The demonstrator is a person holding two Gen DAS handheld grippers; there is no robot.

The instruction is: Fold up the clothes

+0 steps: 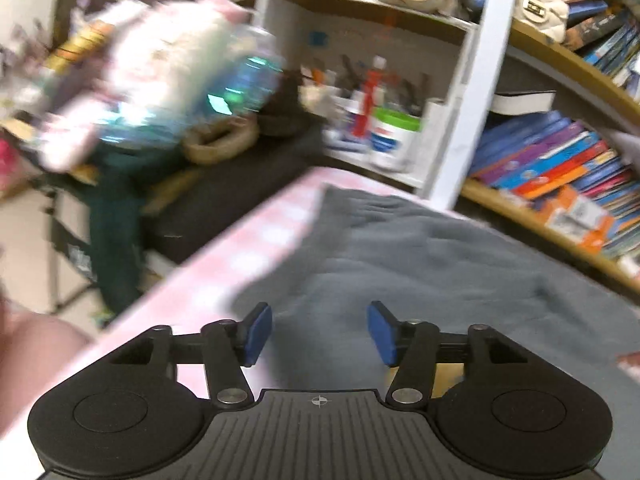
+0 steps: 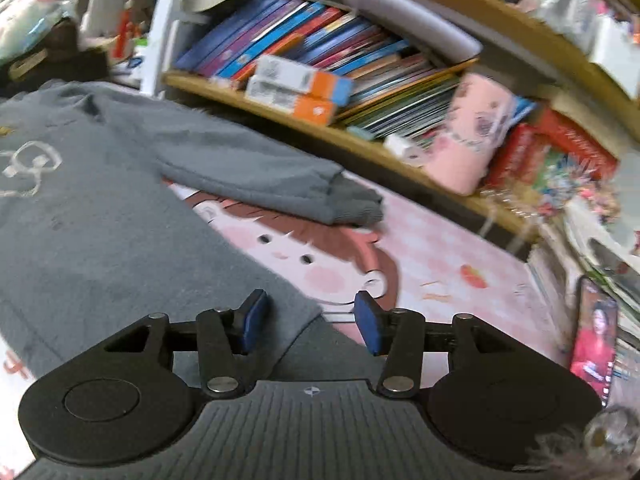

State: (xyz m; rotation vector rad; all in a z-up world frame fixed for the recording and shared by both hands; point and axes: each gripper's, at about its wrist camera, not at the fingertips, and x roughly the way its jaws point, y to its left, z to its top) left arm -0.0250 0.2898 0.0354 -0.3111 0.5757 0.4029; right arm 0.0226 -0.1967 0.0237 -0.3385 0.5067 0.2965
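A: Well, our grey sweatshirt (image 2: 100,208) lies spread flat on the pink cartoon mat (image 2: 432,240), its sleeve (image 2: 256,176) stretched out toward the wooden bookshelf (image 2: 320,128) and its cuff resting on the mat just beside the printed girl's hair.

B: And our right gripper (image 2: 310,320)?

A: We have it hovering over the sweatshirt's lower corner — blue pads (image 2: 253,320) spread wide, nothing between them. One pad sits over the grey cloth, the other over the mat.

B: Our left gripper (image 1: 320,332) is the same: fingers parted, empty, above the grey fabric, with the mat's pink edge (image 1: 256,248) off to its left.

A: What of the containers?

B: From the left wrist we see a white cubby (image 1: 384,92) holding a red-capped bottle (image 1: 370,96), a green-lidded tub (image 1: 394,136) and some dark tools too blurred to name. A woven basket (image 1: 220,140) sits left of it; its contents we cannot tell.

A: The right wrist shows what the left does not — the white line drawing (image 2: 28,168) on the chest, two orange-and-white boxes (image 2: 296,88) stacked in front of the books (image 2: 304,36), a pink pillow (image 2: 472,132) leaning on the shelf, and a lit phone (image 2: 594,340) standing upright at the mat's right edge.

B: Only the left view catches the white quilted handbag (image 1: 540,8) up on a shelf.
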